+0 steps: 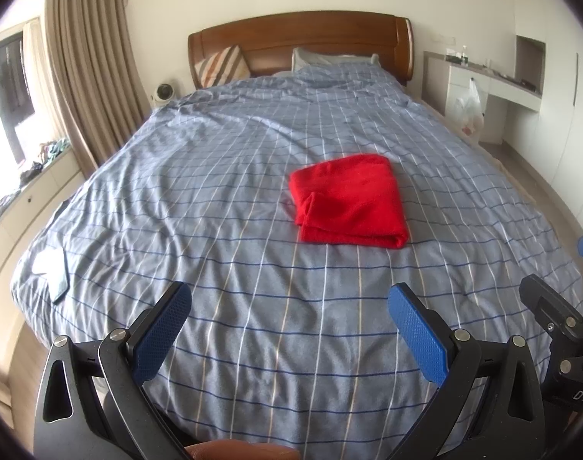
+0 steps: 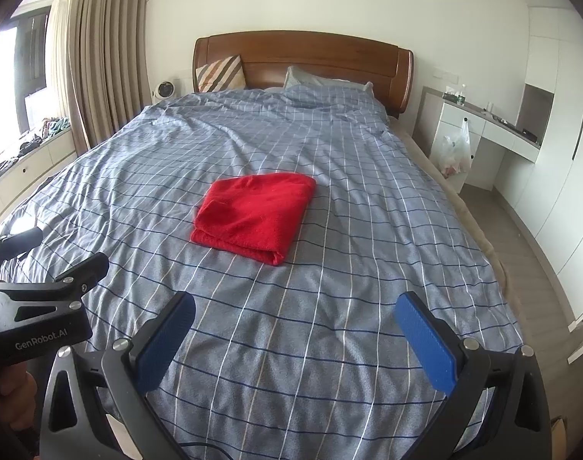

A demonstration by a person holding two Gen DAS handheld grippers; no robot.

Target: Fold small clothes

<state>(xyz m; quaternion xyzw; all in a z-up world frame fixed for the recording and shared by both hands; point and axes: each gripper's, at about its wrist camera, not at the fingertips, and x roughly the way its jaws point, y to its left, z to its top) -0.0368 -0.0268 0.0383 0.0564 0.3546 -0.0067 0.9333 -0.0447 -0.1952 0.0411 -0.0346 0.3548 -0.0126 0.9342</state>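
- A single bright red, soft fleecy cloth garment, already folded into a thick, roughly square bundle, lies on a large bed covered by a grey-blue quilt with a grid of white and dark blue lines. It sits about mid-bed, well apart from both tools.
- The left gripper, black with blue textured pads, hovers above the near end of the quilt with its jaws spread wide and nothing between them.
- The right gripper, of the same build, is likewise spread wide and empty.
- Handling, as a judgement: the garment looks light, limp and slightly plush, so it should not slip, but its layers could slide apart if lifted by one corner. The rounded folded edge nearest the tools seems the best place to take hold.
- Count: one red garment, two grippers, one wooden headboard, one striped cushion, and one grey pillow.
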